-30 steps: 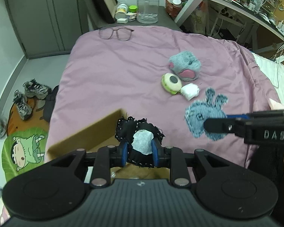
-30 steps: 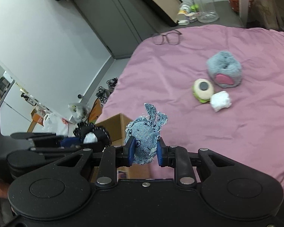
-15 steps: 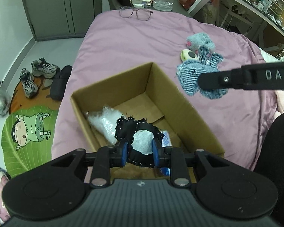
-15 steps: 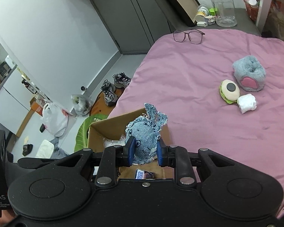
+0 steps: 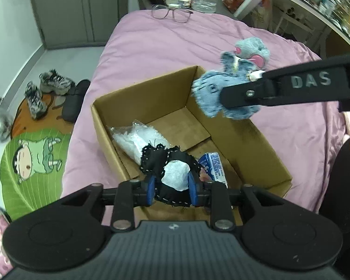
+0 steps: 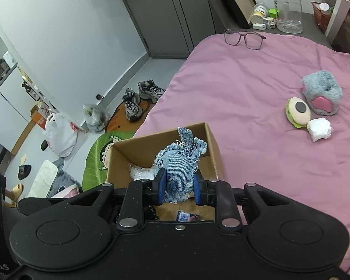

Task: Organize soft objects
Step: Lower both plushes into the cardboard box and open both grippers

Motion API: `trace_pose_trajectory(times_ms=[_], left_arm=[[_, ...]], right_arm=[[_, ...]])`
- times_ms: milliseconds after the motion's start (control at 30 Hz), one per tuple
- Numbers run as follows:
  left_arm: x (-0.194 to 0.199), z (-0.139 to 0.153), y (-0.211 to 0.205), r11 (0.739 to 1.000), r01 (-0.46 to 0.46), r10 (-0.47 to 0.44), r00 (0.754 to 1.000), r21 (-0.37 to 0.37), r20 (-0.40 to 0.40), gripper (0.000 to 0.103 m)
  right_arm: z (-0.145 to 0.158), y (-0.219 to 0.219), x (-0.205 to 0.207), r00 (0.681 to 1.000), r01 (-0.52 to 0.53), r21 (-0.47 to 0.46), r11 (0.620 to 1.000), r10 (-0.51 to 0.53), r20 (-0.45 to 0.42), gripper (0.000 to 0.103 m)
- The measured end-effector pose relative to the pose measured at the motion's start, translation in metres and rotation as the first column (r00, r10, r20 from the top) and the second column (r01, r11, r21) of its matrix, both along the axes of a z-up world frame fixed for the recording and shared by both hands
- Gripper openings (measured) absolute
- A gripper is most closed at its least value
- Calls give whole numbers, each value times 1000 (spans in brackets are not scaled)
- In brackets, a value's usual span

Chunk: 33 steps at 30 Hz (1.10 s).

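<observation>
An open cardboard box stands on the pink bed; it also shows in the right wrist view. My left gripper is shut on a black-and-white fabric toy, held over the box's near end. My right gripper is shut on a blue denim toy, held above the box's right wall; the denim toy also shows in the left wrist view. A grey plush with pink patches, a burger-like plush and a white soft piece lie on the bed.
The box holds a white plastic bag and a small blue packet. Glasses lie at the bed's far end. Shoes, a green cartoon mat and bags are on the floor left of the bed.
Both grippers have moved back over the cardboard box with their toys, so the box came fully into view. The denim toy now hangs over the box's right wall.
</observation>
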State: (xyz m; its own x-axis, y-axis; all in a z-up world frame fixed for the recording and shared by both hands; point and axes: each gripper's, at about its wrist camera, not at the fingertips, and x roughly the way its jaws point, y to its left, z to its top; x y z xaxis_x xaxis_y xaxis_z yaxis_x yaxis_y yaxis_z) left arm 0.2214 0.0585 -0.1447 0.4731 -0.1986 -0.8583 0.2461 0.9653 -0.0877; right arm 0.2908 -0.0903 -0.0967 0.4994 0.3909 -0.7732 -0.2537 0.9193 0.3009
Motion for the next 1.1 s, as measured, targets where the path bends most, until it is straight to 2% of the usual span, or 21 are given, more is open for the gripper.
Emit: trace_pose_trajectory(times_ms=[167,300,367,400,433,467,700,900,1100], left_arm=[[7,-3,2,999,4,-3,1000,40,-7,36],[9,2,6,1000,1,-1,1000,4,-10,46],[8,6,8,1000,-4,4,1000,3,2,47],[9,7,9,1000,-11,11,1000,-8,1,47],[9,8,11,1000,-20,20,1000,-23,-2,47],[10,9,13,999,-27,27,1000,-34,-4,47],[15,13,14,998,-47,47,999,-31,-19,47],[18,18,14,995,-89,87,995,-49,-49,53],[19,31,3,996,-93,91,994,-18,-62,62]], right_arm=[[-4,8,4,1000,-9,-15,1000,9,5,23],[-9,14,9,1000,-10,-6,1000,10,-4,24],[-10,17,10,1000,-6,-1,1000,6,-11,28],[-11,18,11,1000,3,0,1000,-3,-18,32],[-11,19,12,1000,8,3,1000,-7,-26,42],[-11,19,13,1000,9,8,1000,-9,-26,45],[-9,11,11,1000,-11,24,1000,12,-25,47],[-3,-7,6,999,27,3,1000,-27,-21,57],[6,-28,1,998,55,14,998,-55,-10,68]])
